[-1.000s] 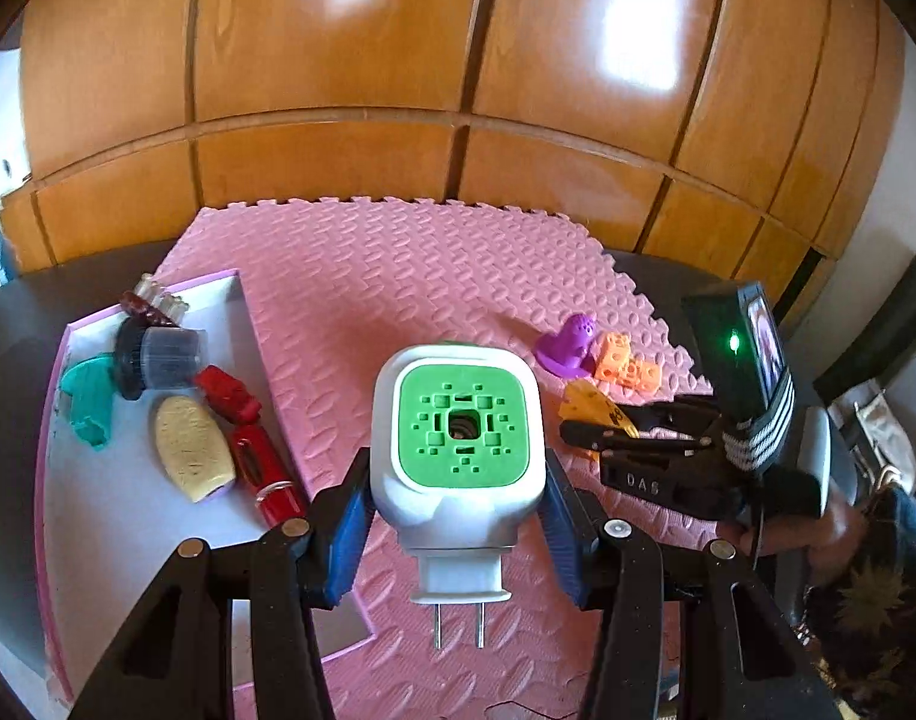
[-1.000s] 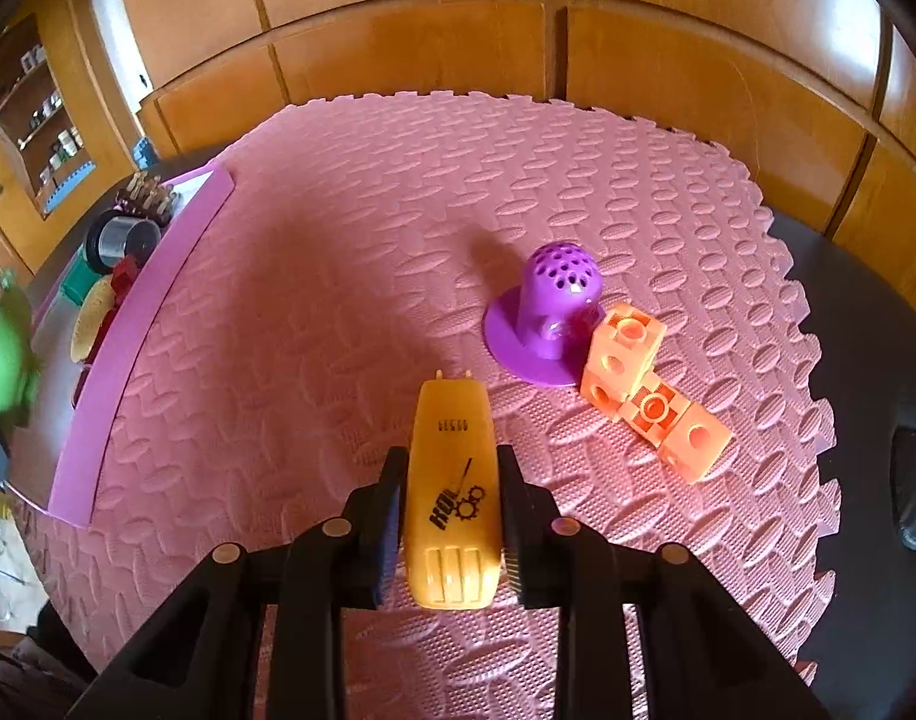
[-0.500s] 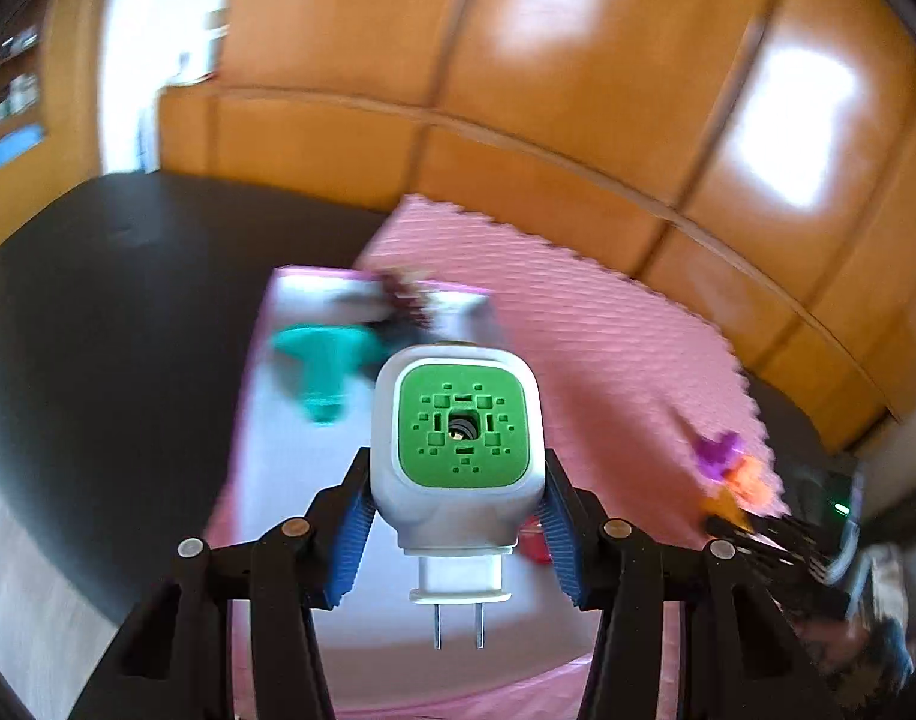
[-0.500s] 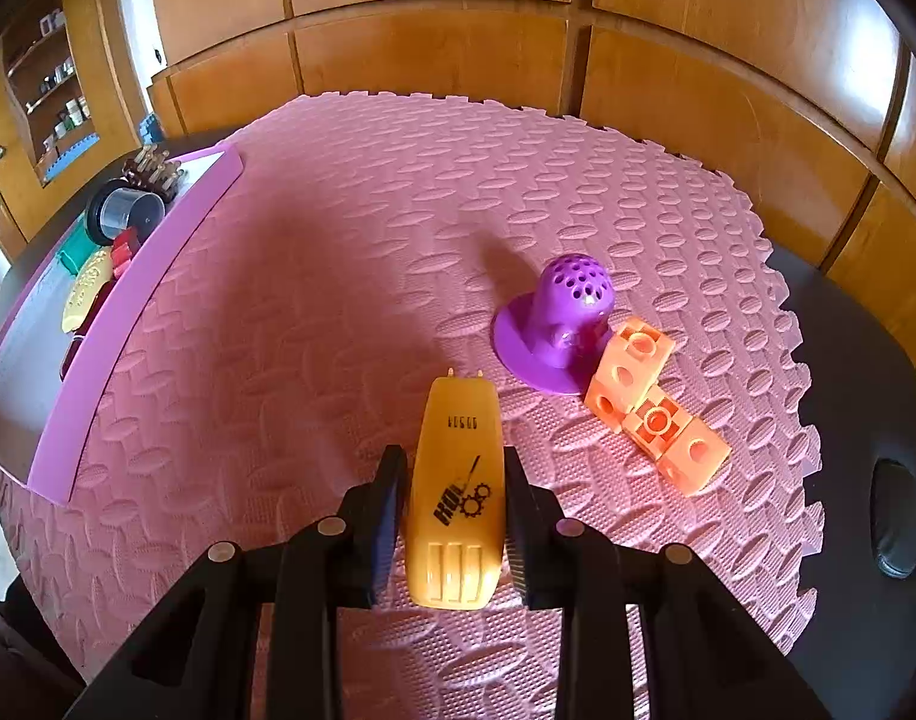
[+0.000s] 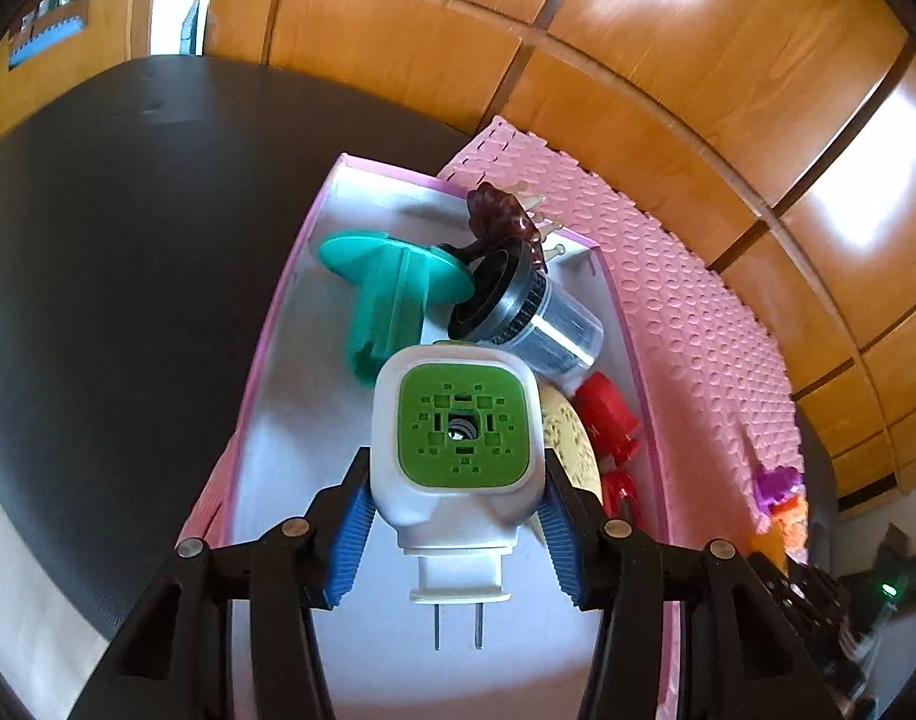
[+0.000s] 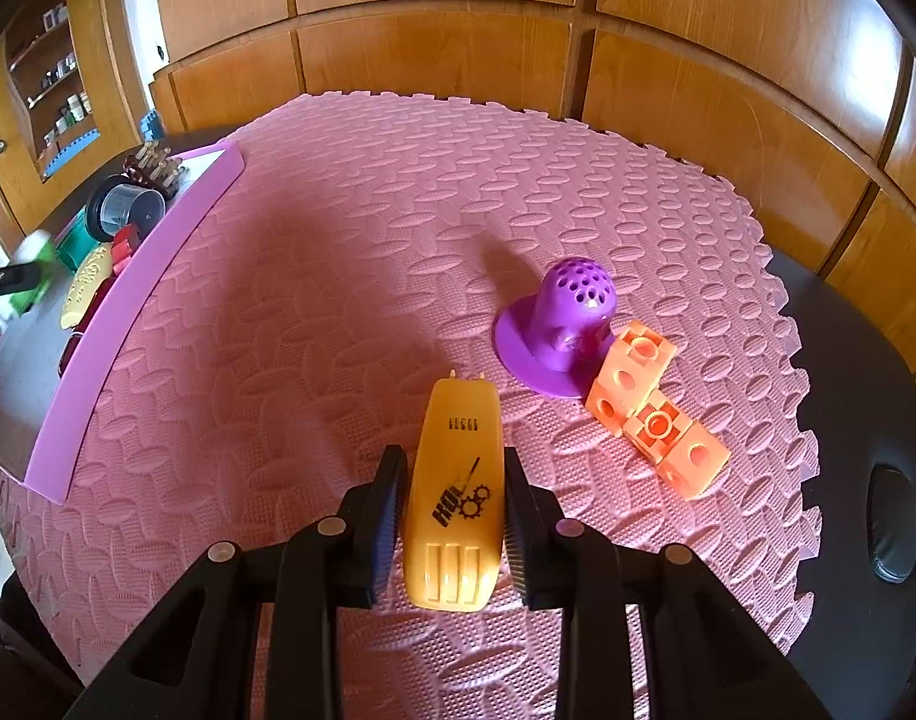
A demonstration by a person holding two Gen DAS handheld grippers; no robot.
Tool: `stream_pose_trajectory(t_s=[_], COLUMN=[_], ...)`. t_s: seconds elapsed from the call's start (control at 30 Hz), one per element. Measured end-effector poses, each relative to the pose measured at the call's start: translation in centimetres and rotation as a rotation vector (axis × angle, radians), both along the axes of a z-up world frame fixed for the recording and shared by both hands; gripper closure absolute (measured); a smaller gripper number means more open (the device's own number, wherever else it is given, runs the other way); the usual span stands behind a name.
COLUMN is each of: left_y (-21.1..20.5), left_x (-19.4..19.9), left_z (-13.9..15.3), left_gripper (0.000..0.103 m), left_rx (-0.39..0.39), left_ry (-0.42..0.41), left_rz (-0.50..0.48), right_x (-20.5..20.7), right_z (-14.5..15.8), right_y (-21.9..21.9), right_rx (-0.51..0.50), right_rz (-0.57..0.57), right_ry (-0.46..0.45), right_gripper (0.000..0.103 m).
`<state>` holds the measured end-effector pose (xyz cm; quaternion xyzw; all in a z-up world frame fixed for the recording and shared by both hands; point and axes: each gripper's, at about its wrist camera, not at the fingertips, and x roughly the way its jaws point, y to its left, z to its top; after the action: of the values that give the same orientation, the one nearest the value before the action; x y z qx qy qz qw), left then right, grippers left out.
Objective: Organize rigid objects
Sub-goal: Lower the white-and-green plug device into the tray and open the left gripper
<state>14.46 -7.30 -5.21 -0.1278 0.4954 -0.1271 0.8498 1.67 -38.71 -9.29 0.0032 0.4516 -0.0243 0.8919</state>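
Observation:
My left gripper (image 5: 455, 516) is shut on a white plug-in device with a green face (image 5: 458, 420), its two prongs pointing toward the camera. It hangs over the pink-rimmed white tray (image 5: 290, 420), which holds a teal piece (image 5: 386, 294), a clear cup with a black lid (image 5: 529, 312), a dark brown comb-like piece (image 5: 499, 216), a cream oval (image 5: 568, 438) and a red toy (image 5: 607, 414). My right gripper (image 6: 455, 510) is shut on an orange toy tool (image 6: 458, 492) just above the pink foam mat (image 6: 338, 276). A purple perforated dome (image 6: 562, 324) and orange linked cubes (image 6: 655, 408) lie beside it.
The mat lies on a dark table (image 5: 116, 228) whose bare top stretches left of the tray. Wooden wall panels (image 6: 434, 18) stand close behind. In the right wrist view the tray (image 6: 128, 306) sits at the mat's left edge, with the left gripper blurred above it.
My left gripper has carried the plug-in device from over the mat leftward to above the tray and rolled. The right gripper holds the orange tool in about the same place.

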Motion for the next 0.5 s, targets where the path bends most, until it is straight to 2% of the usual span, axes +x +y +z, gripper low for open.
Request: stream_pose_trajectory(t_s=[0.23, 0.37, 0.5], left_y=[-1.2, -1.1, -1.1], left_x=[1.7, 1.5, 0.8], left_z=[-1.1, -0.7, -0.1], left_gripper=[0.051, 0.047, 0.047], left_rx=[0.036, 0.036, 0.069], left_ry=[0.014, -0.009, -0.048], left_rz=[-0.009, -0.021, -0.044], right_x=[0.1, 0.1, 0.1], right_z=[0.0, 0.0, 0.0], right_y=[0.1, 0.1, 0.1], right_rx=[-0.006, -0.009, -0.011], right_rz=[0.003, 0.006, 0.007], right_ry=[-0.001, -0.002, -0.003], right_gripper=[0.074, 0.074, 0.074])
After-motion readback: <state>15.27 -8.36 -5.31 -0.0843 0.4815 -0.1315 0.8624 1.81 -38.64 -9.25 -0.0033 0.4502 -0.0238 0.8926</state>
